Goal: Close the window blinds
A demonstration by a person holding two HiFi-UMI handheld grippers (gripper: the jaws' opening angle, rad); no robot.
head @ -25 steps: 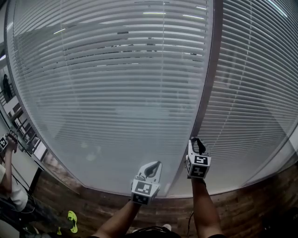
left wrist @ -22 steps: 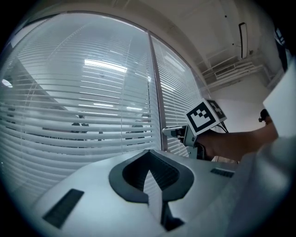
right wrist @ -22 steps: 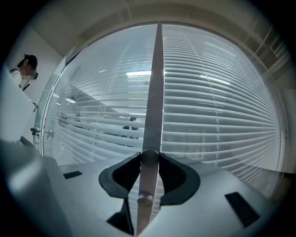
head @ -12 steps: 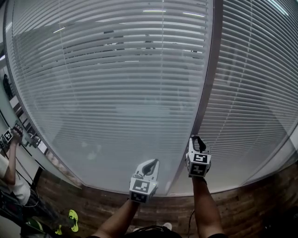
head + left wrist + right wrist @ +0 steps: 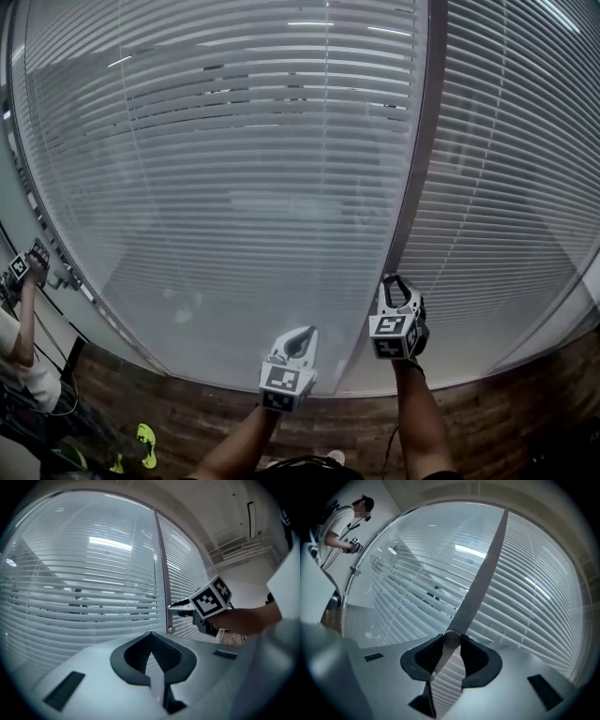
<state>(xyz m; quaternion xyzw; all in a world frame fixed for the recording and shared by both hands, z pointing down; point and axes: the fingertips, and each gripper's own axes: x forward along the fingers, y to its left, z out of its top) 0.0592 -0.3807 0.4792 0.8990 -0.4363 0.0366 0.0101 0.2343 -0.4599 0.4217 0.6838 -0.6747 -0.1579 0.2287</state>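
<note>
**Item:** blinds [image 5: 234, 169], L pane, behind glass judging by the reflections. Slats are tilted but gaps show, and dark shapes are visible thru the upper rows. I judge them part-closed, not done.

**Item:** knob [image 5: 451, 640] on the mullion [image 5: 417, 141] between the panes. My R gripper [image 5: 397, 281] has its jaws clamped on it, a pad on either side; they have just been closing a bit. Left to do, I reckon: more twist till the slats lie flat.

**Item:** L gripper [image 5: 302, 336], jaws together w/ nothing in them, near the glass and apart from the knob.

**Item:** R pane blinds [image 5: 506, 187], similar tilt.

**Misc:** bystander [image 5: 21, 361] far L; green shoe [image 5: 143, 445] on the floor. Nothing blocks the knob.
</note>
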